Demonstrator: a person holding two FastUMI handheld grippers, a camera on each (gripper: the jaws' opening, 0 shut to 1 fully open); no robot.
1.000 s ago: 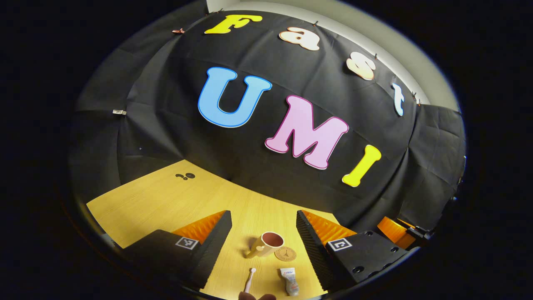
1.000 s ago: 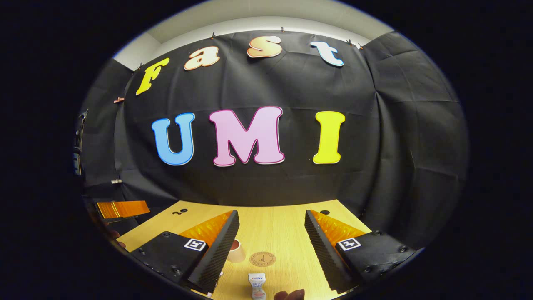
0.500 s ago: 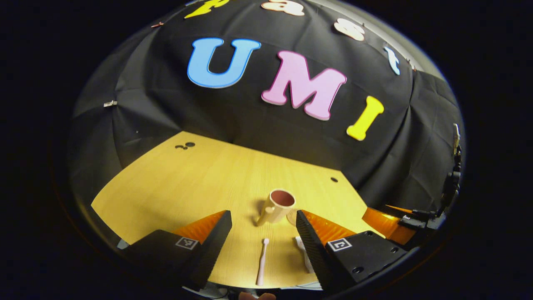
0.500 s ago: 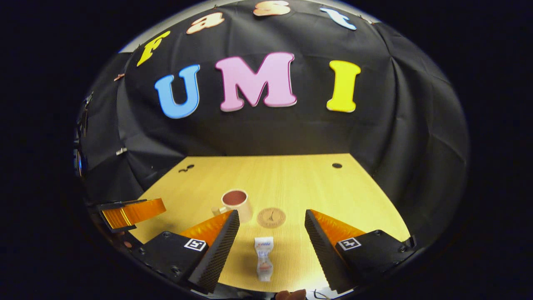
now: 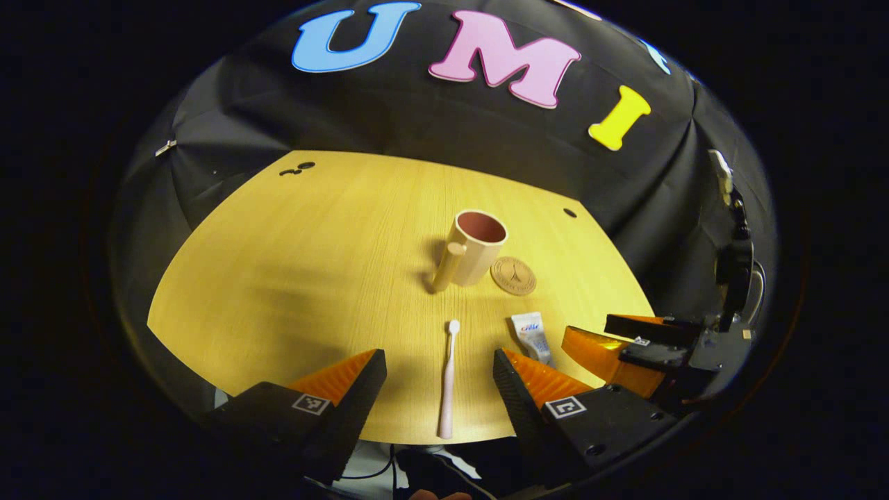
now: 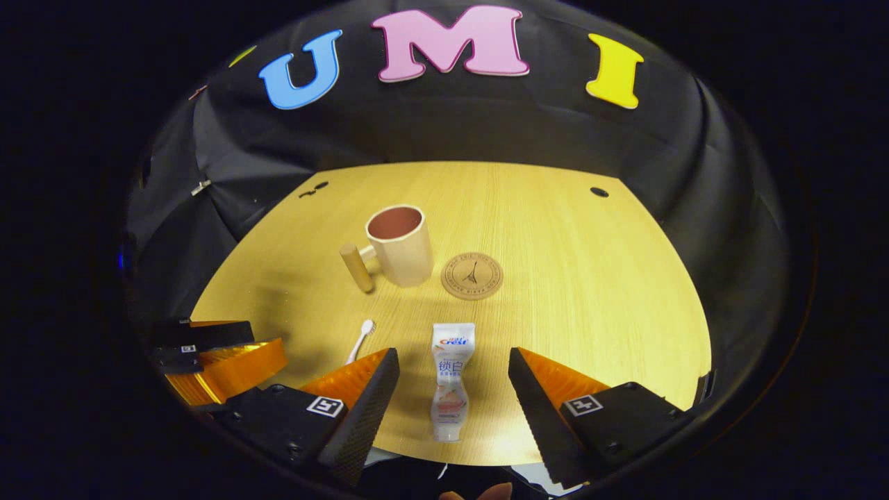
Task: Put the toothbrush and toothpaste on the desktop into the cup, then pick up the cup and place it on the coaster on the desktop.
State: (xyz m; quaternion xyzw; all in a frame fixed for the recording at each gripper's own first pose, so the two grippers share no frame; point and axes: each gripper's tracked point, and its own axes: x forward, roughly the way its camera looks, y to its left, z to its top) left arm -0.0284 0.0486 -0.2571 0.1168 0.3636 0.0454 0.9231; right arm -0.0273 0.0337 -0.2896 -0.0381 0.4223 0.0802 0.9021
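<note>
Toothbrush (image 5: 448, 378): lay flat on the desktop (image 5: 298, 278) near its front edge, head pointing toward the cup; untouched. In the left gripper view it lay between that gripper's two fingers; in the right gripper view its head (image 6: 362, 333) showed just beside the inner finger.
Toothpaste (image 6: 448, 382): lay flat on the desktop beside the toothbrush, apart from it, cap end toward the front edge; untouched. In the right gripper view it lay between that gripper's fingers.
Cup (image 5: 476, 246): stood upright and empty toward the middle of the desktop, farther back than both items; stick-like handle (image 6: 356, 268) on its side.
Coaster (image 6: 471, 276): round, flat on the desktop just beside the cup, bare.
Left gripper (image 5: 439, 368): jaws spread wide, holding nothing, poised above the desktop's front edge in line with the toothbrush.
Right gripper (image 6: 453, 368): jaws spread wide, holding nothing, poised above the front edge in line with the toothpaste. Seen also in the left gripper view at right (image 5: 639, 340), near the toothpaste.
Desktop: light wood grain, backed by the black cloth wall (image 6: 486, 125).
</note>
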